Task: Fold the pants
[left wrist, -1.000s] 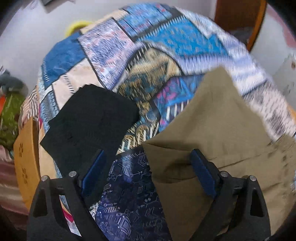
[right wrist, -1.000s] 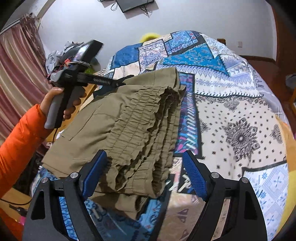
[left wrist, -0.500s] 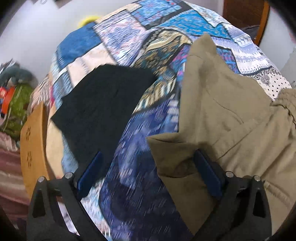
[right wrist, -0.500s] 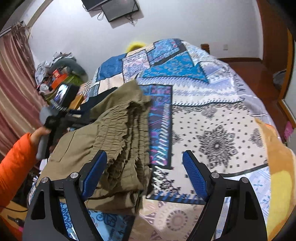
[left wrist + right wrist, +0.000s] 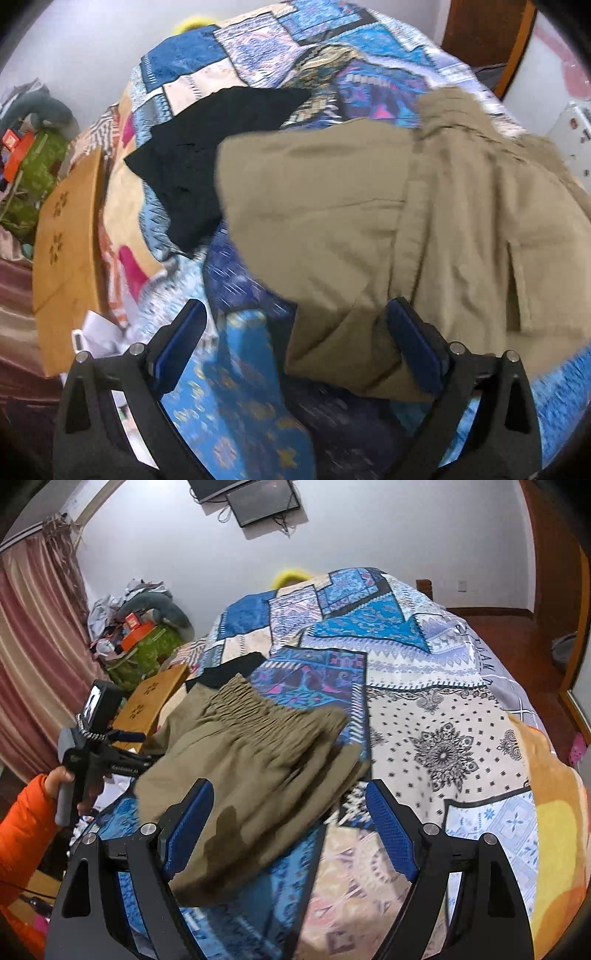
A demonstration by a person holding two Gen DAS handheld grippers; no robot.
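Folded olive-khaki pants (image 5: 388,229) lie on the patchwork bedspread (image 5: 240,406); their gathered elastic waistband (image 5: 243,705) faces the far side in the right wrist view, where the pants (image 5: 258,775) lie left of centre. My left gripper (image 5: 295,332) is open and empty, its right finger over the near corner of the pants. My right gripper (image 5: 291,812) is open and empty, just above the near edge of the pants. The left gripper (image 5: 144,760) shows at the left of the right wrist view, held by a hand in an orange sleeve.
A folded black garment (image 5: 218,147) lies on the bed just beyond the pants. A wooden board (image 5: 66,258) stands at the bed's left edge, with a clutter pile (image 5: 140,627) behind. The bedspread (image 5: 443,720) stretches bare to the right.
Both grippers have pulled back from the pants. The pants now lie lower and flatter on the bed, closer to the black garment. Both grippers stay open.
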